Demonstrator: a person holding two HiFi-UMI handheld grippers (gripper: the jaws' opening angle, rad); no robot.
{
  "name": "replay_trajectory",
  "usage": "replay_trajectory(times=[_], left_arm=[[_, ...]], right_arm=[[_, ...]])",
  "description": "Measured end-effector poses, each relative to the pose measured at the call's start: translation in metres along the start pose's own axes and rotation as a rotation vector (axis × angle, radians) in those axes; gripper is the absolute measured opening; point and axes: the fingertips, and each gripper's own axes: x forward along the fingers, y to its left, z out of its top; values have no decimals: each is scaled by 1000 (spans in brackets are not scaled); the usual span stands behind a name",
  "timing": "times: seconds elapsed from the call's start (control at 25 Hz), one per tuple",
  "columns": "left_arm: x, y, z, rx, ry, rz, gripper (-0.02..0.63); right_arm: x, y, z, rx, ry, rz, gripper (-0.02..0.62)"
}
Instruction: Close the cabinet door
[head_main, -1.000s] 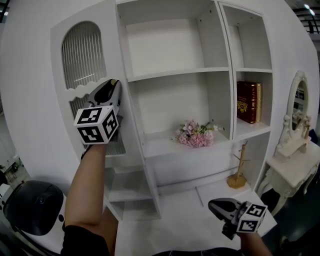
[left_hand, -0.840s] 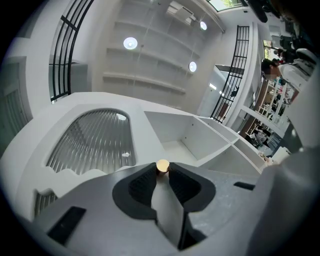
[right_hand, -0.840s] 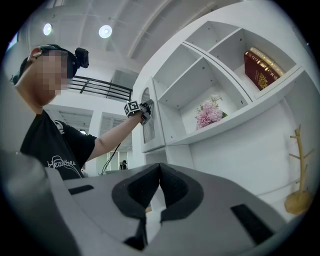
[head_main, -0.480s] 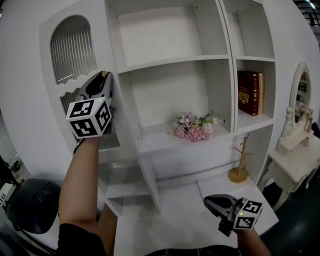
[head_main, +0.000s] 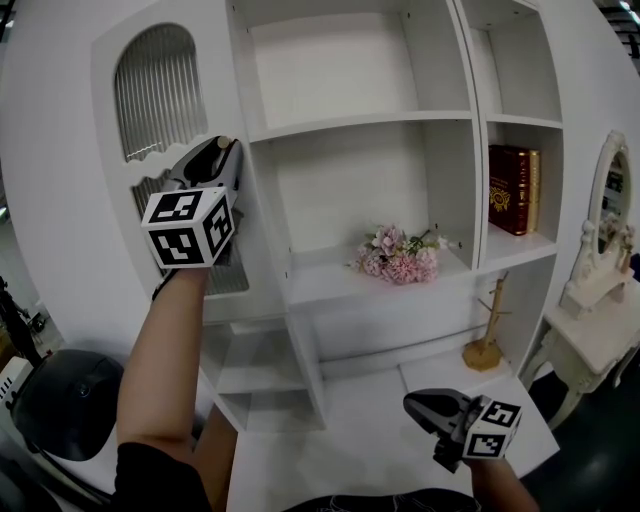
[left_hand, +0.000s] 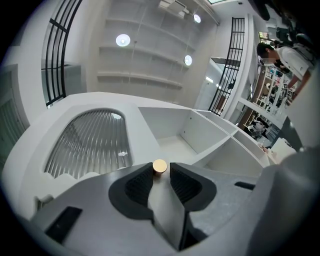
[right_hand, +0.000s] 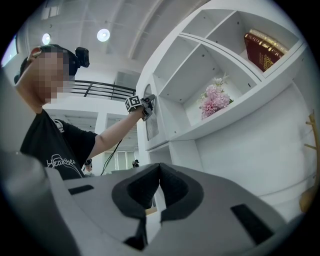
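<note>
White cabinet (head_main: 360, 122) ahead, door (head_main: 150, 95) ajar on its left, knob (left_hand: 159, 166) loose between left gripper (head_main: 225, 150) jaws just eased apart, right gripper (right_hand: 159, 172) pressed together empty down low; risk of slipping off knob, leaving door unclosed.

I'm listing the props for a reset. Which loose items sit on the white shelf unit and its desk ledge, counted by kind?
pink flower bouquet: 1
red book: 1
wooden stand: 1
Total: 3
</note>
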Motion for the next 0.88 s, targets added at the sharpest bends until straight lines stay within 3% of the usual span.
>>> replay_trajectory(times=[0.32,0.56,0.88], left_arm=[[-12,3,6,-46,-22,-41,162],[-52,-12,17,-94,-88,-110,172],[-129,-55,-3,-285,-32,-304,170]], right_arm=[[-1,8,2,-21,5,-9,6],[3,25,1,-37,25,-12,6],[18,67,-7,-43,57,3,6]])
